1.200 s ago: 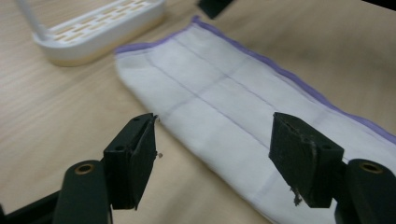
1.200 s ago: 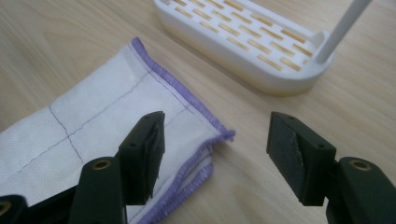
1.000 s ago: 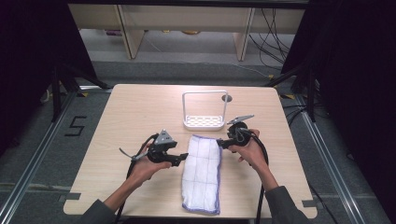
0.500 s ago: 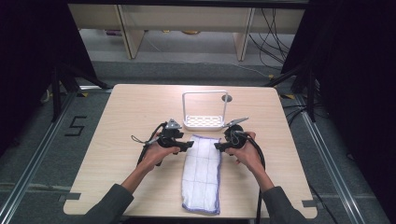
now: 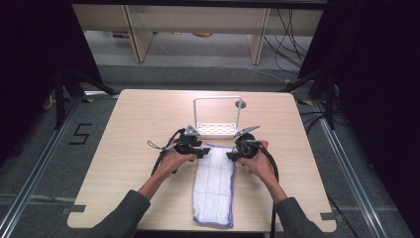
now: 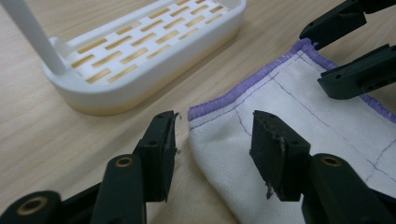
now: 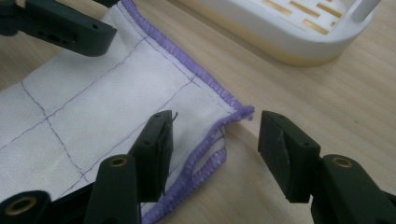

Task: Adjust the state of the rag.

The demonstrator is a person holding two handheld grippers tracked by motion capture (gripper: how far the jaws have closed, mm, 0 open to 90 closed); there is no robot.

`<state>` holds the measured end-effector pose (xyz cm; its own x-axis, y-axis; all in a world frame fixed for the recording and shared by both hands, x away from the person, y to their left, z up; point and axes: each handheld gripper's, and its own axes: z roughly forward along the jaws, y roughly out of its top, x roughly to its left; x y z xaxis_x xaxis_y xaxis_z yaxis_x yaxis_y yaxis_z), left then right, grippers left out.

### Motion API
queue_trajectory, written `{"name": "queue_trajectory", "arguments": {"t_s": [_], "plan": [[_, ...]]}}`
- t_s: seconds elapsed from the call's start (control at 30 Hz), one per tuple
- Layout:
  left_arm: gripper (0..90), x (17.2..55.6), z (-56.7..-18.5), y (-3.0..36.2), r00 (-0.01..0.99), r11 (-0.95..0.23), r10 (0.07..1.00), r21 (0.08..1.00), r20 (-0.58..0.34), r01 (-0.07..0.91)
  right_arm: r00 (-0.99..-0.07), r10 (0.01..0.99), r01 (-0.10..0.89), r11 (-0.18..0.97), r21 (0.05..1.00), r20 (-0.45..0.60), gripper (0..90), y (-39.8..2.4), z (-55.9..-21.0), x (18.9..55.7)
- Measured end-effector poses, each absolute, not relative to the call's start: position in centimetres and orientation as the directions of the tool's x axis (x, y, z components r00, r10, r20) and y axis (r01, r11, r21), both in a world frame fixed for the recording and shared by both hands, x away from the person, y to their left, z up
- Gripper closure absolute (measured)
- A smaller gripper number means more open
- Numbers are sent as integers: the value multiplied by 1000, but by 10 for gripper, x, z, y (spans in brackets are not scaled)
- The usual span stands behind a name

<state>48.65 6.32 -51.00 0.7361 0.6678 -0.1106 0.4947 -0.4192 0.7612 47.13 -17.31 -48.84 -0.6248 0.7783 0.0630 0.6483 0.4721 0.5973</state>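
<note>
In the high view, a white folded cloth (image 5: 214, 184) with purple edging is seen lying lengthwise on the wooden counter (image 5: 129, 124), its far end just in front of a white rack (image 5: 216, 119) with a slotted base and an upright frame. The left gripper (image 5: 198, 151) is held at the far left corner of the cloth and the right gripper (image 5: 233, 155) at the far right corner, each gripped by a hand coming in from below. In the left gripper view, the fingers (image 6: 159, 158) are seen spread wide and low over the counter, with the purple-stitched corner of the cloth (image 6: 289, 107) lying between them: one finger is over bare wood just beside the cloth edge, the other over the cloth. The rack (image 6: 140, 51) is seen near, beyond the fingers, and the right gripper (image 6: 350, 51) at the far corner. In the right gripper view, the fingers (image 7: 154, 154) are likewise spread wide, with the layered corner of the cloth (image 7: 107, 112) between them, one finger over the cloth and the other over bare wood. No contact with the cloth can be made out.
</note>
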Motion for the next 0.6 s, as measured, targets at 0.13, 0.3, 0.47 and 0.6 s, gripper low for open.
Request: {"name": "queue_trajectory", "arguments": {"t_s": [0.13,0.3,0.47,0.6], "plan": [[710,488,-513,62,752,-445,655,764,-77,466,-632,773,631,482,608,44,474,-173,-492,472],[829,485,-514,66,757,-446,650,773,-67,451,-647,761,623,495,606,42,549,-169,-494,471],[840,481,-514,69,753,-442,655,780,-57,443,-648,758,629,478,613,75,640,-168,-496,473],[842,479,-513,72,756,-443,653,784,-50,435,-646,755,641,461,613,107,674,-167,-499,475]]}}
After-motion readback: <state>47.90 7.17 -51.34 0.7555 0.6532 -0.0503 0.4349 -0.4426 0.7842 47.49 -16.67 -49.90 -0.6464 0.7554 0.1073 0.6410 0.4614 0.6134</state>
